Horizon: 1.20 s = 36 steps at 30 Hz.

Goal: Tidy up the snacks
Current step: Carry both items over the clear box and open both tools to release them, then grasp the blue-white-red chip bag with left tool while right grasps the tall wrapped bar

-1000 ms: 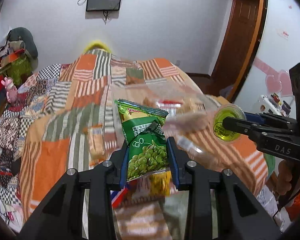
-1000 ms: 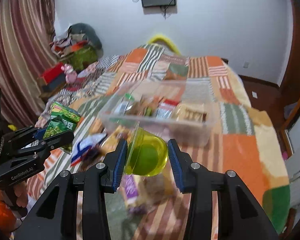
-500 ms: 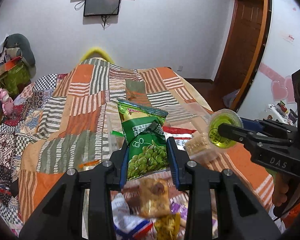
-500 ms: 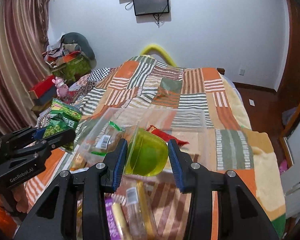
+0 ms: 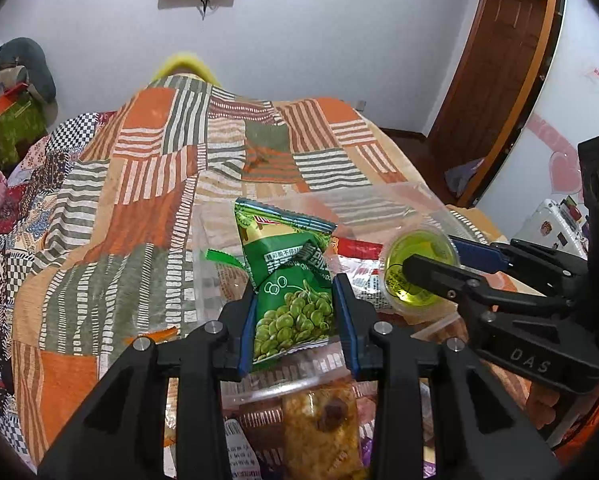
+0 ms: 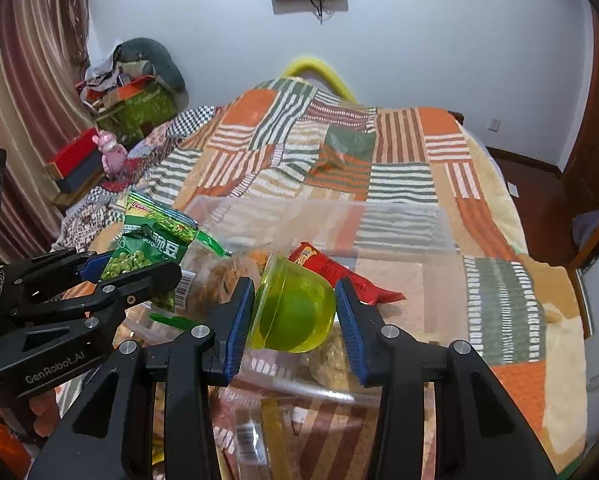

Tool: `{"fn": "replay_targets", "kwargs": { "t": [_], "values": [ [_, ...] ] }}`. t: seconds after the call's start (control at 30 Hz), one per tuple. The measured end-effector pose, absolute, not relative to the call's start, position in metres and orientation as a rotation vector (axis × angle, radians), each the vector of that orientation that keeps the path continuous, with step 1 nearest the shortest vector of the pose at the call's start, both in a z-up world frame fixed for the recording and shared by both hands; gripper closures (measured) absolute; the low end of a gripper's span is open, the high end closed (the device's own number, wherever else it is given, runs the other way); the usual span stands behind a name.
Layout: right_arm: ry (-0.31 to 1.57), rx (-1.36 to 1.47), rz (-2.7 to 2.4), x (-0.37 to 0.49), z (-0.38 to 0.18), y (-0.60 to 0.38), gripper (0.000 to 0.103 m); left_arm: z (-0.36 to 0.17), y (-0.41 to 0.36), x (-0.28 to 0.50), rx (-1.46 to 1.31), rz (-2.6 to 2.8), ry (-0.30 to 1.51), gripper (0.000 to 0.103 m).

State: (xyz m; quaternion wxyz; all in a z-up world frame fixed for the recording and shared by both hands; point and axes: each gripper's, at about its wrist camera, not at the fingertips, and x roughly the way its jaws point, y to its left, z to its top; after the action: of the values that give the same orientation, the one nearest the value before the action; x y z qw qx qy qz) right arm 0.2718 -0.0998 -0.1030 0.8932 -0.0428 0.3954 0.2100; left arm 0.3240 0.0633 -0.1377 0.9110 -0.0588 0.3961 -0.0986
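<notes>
My left gripper (image 5: 294,312) is shut on a green pea snack bag (image 5: 289,280) and holds it upright over the near left part of a clear plastic bin (image 5: 403,196). My right gripper (image 6: 293,314) is shut on a yellow-green jelly cup (image 6: 295,312), held over the near edge of the same bin (image 6: 379,216). The bag (image 6: 147,252) and left gripper (image 6: 131,268) show at the left of the right wrist view. The cup (image 5: 415,272) and right gripper (image 5: 439,264) show at the right of the left wrist view. Inside the bin lie a red snack packet (image 6: 335,272) and other wrapped snacks.
The bin sits on a patchwork blanket (image 5: 147,200) covering a bed. Loose wrapped snacks (image 5: 319,428) lie below my grippers on the near side. A wooden door (image 5: 495,68) is at the right. Clutter and a pink toy (image 6: 111,152) sit at the left.
Both grippers have moved forward with their loads and now hang over the clear bin. The bin looks closer and larger; the loose snacks have dropped to the bottom of both views.
</notes>
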Motion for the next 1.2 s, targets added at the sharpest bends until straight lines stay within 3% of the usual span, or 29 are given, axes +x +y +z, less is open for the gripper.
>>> {"fn": "replay_targets", "kwargs": {
  "t": [0.6, 0.87, 1.2],
  "values": [
    [0.813, -0.118, 0.445, 0.267, -0.091, -0.103, 0.063, -0.132, 0.069, 0.315, -0.142, -0.207, 0.82, 0.066],
    [0.803, -0.144, 0.47, 0.241, -0.084, -0.112, 0.062, -0.112, 0.082, 0.276, -0.108, -0.182, 0.782, 0.053],
    [0.852, -0.171, 0.481, 0.209, -0.1, -0.124, 0.058, -0.138, 0.097, 0.23, -0.104, -0.149, 0.87, 0.04]
  ]
}}
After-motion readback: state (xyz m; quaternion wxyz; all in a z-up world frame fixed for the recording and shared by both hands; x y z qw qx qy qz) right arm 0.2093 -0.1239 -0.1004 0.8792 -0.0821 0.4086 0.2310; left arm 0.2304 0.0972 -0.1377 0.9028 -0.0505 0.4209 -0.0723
